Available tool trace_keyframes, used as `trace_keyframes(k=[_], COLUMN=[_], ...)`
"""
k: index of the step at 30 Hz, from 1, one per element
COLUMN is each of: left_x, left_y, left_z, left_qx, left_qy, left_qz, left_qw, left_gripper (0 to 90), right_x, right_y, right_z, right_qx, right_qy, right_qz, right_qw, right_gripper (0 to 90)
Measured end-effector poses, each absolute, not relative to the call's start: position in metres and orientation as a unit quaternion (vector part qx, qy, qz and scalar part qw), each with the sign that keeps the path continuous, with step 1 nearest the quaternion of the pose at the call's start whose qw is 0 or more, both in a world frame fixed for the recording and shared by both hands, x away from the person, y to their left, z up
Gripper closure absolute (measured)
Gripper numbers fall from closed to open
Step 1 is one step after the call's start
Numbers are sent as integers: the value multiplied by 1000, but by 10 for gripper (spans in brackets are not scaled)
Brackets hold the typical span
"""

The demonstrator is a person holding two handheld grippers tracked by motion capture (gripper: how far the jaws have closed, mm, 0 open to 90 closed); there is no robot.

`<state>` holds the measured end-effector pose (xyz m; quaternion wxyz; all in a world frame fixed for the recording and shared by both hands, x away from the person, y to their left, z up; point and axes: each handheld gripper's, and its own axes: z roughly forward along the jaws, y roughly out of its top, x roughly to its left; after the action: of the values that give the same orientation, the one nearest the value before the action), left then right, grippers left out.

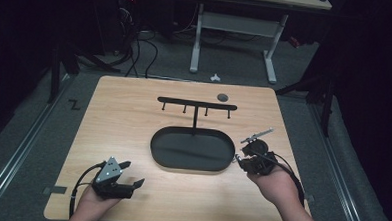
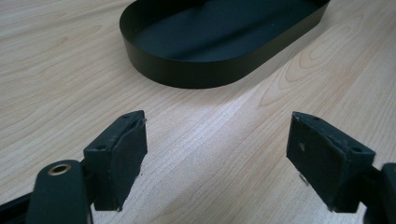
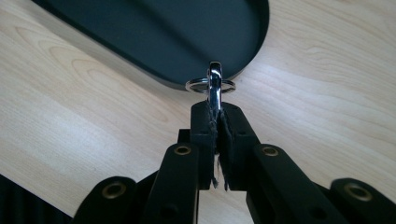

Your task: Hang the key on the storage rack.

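Observation:
A black oval tray lies in the middle of the wooden table, with a black T-shaped hook rack rising from its far edge. My left gripper rests near the front left of the table, open and empty; the left gripper view shows its jaws wide apart, facing the tray wall. My right gripper sits at the tray's right end. It is shut on a silver metal clasp with a key ring, which sticks out over the tray rim.
A small grey round disc lies on the table behind the rack's right end. Bare wood surrounds the tray on the left and front. A desk frame and cables stand on the floor beyond the table.

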<state>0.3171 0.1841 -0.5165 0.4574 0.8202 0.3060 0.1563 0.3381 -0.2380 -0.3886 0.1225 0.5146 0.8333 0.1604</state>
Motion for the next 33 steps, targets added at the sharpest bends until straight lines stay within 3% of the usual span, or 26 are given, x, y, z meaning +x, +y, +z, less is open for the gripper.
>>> trace_keyframes(k=[9, 33], left_x=[317, 317], left_y=[184, 185], left_z=[-516, -516], left_qx=[821, 819], left_qy=[304, 306], left_qz=[155, 155], left_qw=[457, 460], left_gripper=[207, 207], right_x=[354, 389], right_y=[-233, -222], right_z=[-369, -325], right_qx=[521, 524], right_qy=[835, 832], right_qz=[145, 144], right_qw=[96, 116], right_gripper=[848, 848])
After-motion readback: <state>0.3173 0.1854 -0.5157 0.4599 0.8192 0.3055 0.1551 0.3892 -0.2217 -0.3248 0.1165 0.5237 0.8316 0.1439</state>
